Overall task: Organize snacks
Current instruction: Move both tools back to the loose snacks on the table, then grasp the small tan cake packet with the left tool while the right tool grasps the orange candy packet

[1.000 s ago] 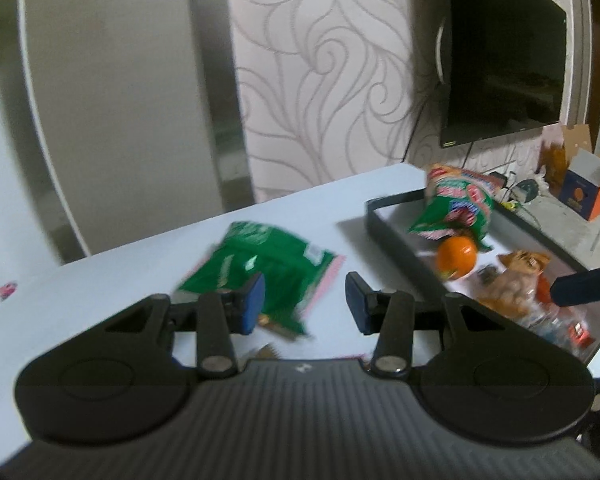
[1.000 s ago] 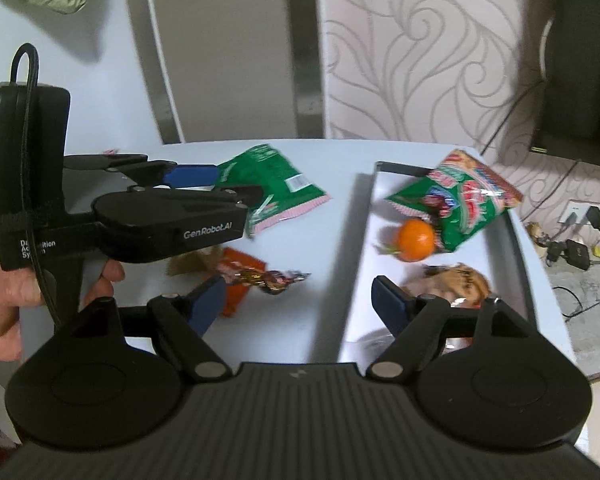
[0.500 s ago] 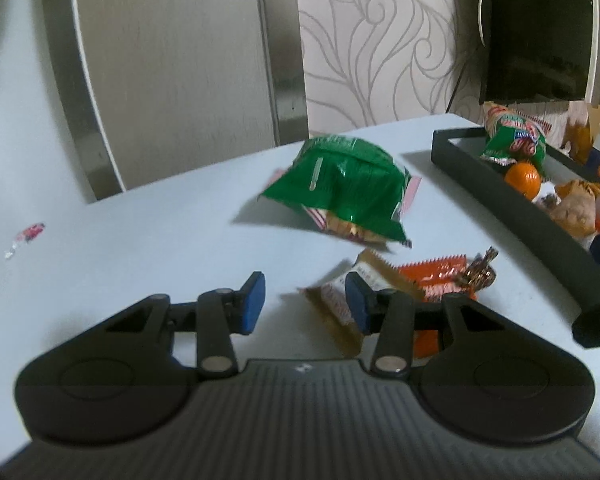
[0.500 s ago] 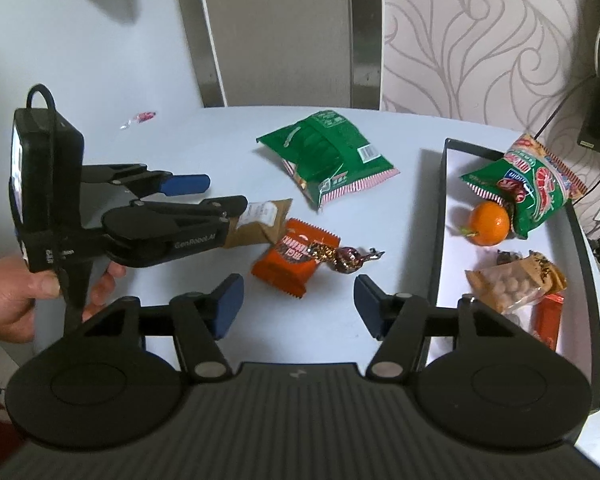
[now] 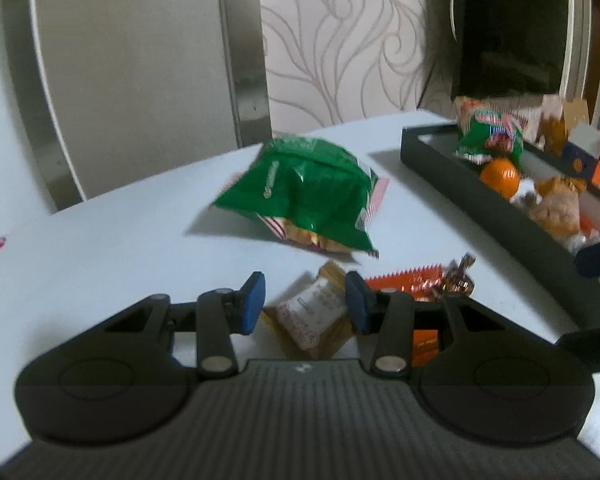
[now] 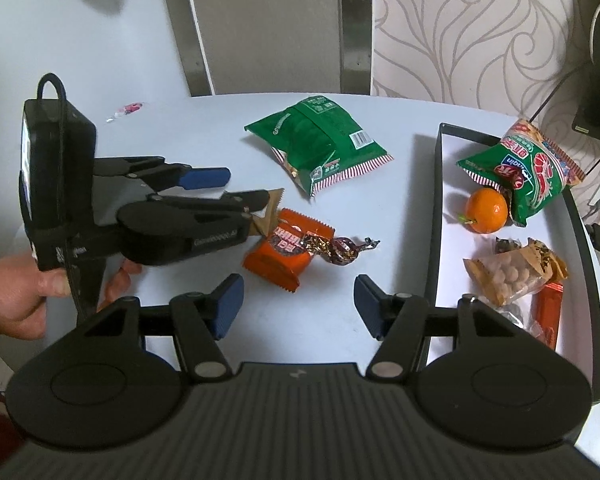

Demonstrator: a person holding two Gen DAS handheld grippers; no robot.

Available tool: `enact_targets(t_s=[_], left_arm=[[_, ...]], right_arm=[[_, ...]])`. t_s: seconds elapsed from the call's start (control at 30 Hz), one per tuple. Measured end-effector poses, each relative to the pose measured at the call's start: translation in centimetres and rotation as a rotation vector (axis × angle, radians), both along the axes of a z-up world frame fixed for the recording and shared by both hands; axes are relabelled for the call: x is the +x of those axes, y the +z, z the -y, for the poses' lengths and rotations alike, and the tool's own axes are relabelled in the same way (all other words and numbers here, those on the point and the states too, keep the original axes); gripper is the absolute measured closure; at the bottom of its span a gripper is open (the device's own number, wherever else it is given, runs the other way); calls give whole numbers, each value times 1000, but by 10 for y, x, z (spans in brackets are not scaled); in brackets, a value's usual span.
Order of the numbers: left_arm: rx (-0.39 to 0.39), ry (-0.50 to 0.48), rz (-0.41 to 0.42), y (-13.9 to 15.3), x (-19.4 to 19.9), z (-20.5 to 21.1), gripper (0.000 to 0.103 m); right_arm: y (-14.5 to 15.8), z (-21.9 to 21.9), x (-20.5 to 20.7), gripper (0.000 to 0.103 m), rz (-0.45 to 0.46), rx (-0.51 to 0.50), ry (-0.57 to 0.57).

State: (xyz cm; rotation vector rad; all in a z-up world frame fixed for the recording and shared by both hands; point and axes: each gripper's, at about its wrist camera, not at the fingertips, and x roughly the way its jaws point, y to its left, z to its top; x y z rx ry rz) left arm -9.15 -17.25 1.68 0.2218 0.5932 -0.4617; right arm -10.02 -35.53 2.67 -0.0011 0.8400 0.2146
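The left gripper, its side lettering too blurred to read, has its fingers spread either side of a brown packet with an unreadable white label, while the right gripper hovers wide apart short of the orange wrapper.

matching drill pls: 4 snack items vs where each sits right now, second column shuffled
Items:
1. green bag
2. orange fruit
3. brown packet
4. orange packet

Places:
A. in the tray
B. between the open jaws of the left gripper
C. alone on the table, far side
D. on the table, touching a foil-wrapped candy

Pairs: 1-C, 2-A, 3-B, 4-D
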Motion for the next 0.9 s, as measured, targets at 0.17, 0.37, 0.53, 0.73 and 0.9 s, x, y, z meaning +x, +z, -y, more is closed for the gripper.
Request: enact_targets(t_s=[0.17, 0.37, 0.53, 0.73, 0.9], left_arm=[[0, 4, -3, -4, 4, -4, 54], [-9, 32, -6, -5, 3, -16, 54], [-6, 75, -3, -4, 1, -35, 54], [-10, 115, -7, -4, -1, -52, 54], [-14, 129, -17, -2, -2, -55, 54]], right_arm=[[-2, 1, 2, 36, -5, -2, -10], [-5, -2, 8, 36, -6, -1, -3], [-13, -6, 17, 36, -20, 18, 14], [-29, -14, 31, 36, -60, 54, 37], [-47, -26, 45, 36, -100, 71, 59]])
